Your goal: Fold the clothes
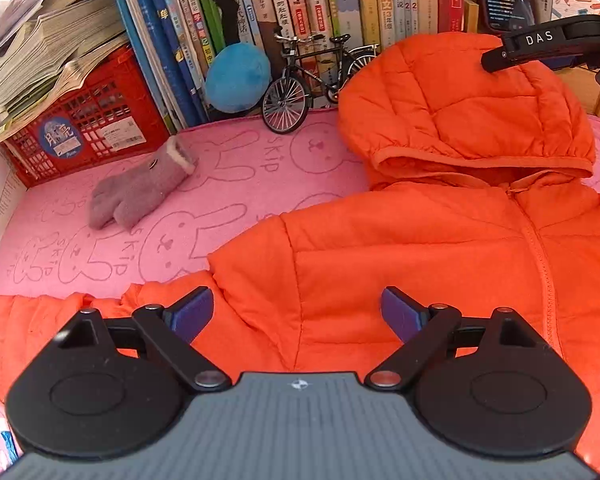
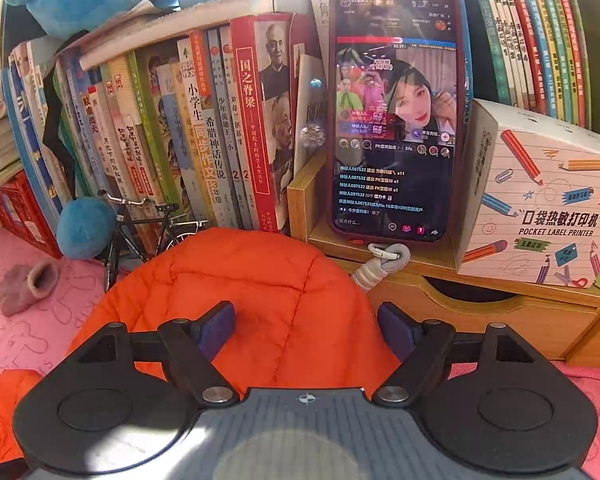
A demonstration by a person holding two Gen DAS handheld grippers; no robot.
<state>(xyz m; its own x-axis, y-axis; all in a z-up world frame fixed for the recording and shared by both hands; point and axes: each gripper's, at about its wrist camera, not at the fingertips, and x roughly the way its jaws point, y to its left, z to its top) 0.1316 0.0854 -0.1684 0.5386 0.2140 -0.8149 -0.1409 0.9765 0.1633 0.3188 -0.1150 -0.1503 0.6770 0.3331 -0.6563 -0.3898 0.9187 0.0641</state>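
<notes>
Pink mat [image 1: 228, 184] before books: we list one orange jacket [image 1: 420, 272], light, puffy, slippery, best pinched at hood [image 2: 236, 280] or shoulder seam; left gripper [image 1: 297, 312] and right gripper [image 2: 306, 326] both gape, empty.

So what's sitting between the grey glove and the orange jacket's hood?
Only bare pink mat lies between glove and hood in the left wrist view; the toy bicycle stands behind.

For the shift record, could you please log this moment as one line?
task: fold clothes | orange jacket: flat on pink mat, unfolded | left gripper: open, above sleeve | right gripper: open, over hood
</notes>
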